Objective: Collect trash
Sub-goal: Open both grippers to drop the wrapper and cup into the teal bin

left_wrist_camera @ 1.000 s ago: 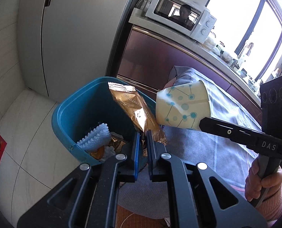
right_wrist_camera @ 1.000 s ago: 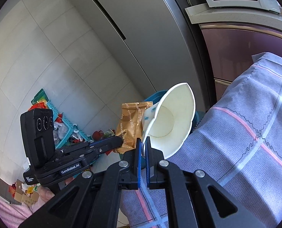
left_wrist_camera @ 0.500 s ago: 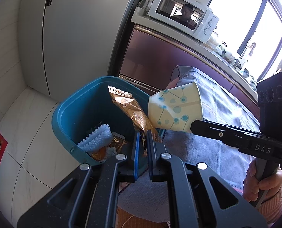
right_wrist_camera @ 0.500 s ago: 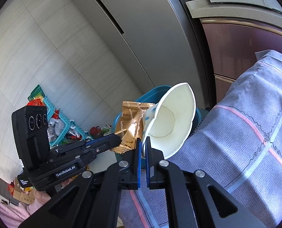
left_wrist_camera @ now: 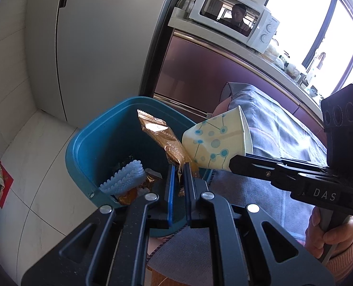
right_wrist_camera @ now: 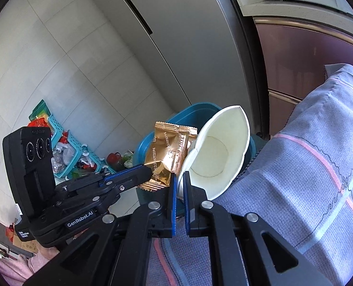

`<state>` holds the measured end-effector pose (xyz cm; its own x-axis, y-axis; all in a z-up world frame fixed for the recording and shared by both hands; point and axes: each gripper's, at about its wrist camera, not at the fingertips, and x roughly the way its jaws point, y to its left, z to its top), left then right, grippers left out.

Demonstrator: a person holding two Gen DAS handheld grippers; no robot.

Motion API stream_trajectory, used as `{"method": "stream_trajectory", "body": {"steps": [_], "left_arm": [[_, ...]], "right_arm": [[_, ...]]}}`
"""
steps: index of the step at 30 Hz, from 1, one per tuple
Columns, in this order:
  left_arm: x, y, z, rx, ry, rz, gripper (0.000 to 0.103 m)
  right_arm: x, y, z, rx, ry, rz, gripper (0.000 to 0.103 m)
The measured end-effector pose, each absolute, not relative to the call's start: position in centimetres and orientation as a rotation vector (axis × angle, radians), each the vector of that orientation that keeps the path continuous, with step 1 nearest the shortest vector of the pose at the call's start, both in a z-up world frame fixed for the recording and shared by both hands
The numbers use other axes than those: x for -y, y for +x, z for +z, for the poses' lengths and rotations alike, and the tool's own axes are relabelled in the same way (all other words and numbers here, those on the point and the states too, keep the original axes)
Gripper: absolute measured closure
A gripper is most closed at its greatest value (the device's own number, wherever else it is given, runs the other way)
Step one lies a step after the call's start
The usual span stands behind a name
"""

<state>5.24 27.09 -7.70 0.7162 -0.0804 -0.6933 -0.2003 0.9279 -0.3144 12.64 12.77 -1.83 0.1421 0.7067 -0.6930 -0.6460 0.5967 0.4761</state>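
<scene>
Left wrist view: the left gripper (left_wrist_camera: 179, 181) has its blue pads pressed together on the lower end of a gold snack wrapper (left_wrist_camera: 163, 140), which stands up from the jaws and leans away over the mouth of a blue trash bin (left_wrist_camera: 81, 157). Just right of those jaws, the right gripper (left_wrist_camera: 231, 164) reaches in from the right side, its finger tips at the crushed rim of a paper cup (left_wrist_camera: 218, 140) printed with blue dots and lines; the cup lies tipped on its side, its base touching the wrapper above the bin's near edge. Inside the bin, below and left of the left jaws, lie a pale blue ridged piece (left_wrist_camera: 124, 178) and other wrappers. A hand (left_wrist_camera: 328, 233) in a pink sleeve grips the right tool's handle.

Right wrist view: the right gripper (right_wrist_camera: 180, 186) pinches the cup's (right_wrist_camera: 214, 155) flattened rim, the white inside facing the lens. Left of it the left gripper (right_wrist_camera: 150, 172) clamps the wrapper (right_wrist_camera: 169, 155). Beyond both sits the bin (right_wrist_camera: 197, 108). Right of the jaws spreads a grey-blue checked cloth (right_wrist_camera: 307, 178); farther out, a grey refrigerator (right_wrist_camera: 176, 35) and a teal basket (right_wrist_camera: 64, 143) of clutter on the floor.
</scene>
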Motion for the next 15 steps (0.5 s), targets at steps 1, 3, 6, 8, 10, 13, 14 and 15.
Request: {"method": "stream_trajectory", "body": {"steps": [1,3,6,8,10,13,14,15], "left_arm": [[-27.1,5.3,-7.8,-0.775,-0.384,0.072,0.095],[-27.2,5.5,-7.9,-0.777,-0.383,0.074,0.095],[-27.3,5.7,-8.0,-0.780,-0.381,0.082,0.095],[-27.4,5.9,-8.1,-0.782,-0.384,0.083,0.095],[-27.4,6.1,-8.2,-0.785,-0.381,0.086,0.095],[-27.2,6.3,-8.4,-0.790,-0.380,0.086,0.094],[-27.3,6.3,-8.5,-0.792,-0.380,0.086,0.094],[-27.2,6.4,-8.5,-0.793,-0.381,0.084,0.094]], "right_arm": [[-12.9,12.7,-1.9,-1.045,0.066,0.976,0.097],[-13.1,12.7,-2.2,-1.051,0.061,0.973,0.097],[-13.4,12.9,-2.5,-1.056,0.045,0.964,0.096],[-13.8,12.7,-2.5,-1.059,0.041,0.962,0.096],[-14.0,12.7,-2.6,-1.060,0.037,0.959,0.095],[-14.1,12.8,-2.6,-1.061,0.038,0.961,0.095],[-14.0,12.8,-2.6,-1.061,0.042,0.960,0.095],[-14.0,12.7,-2.6,-1.062,0.045,0.959,0.095]]}}
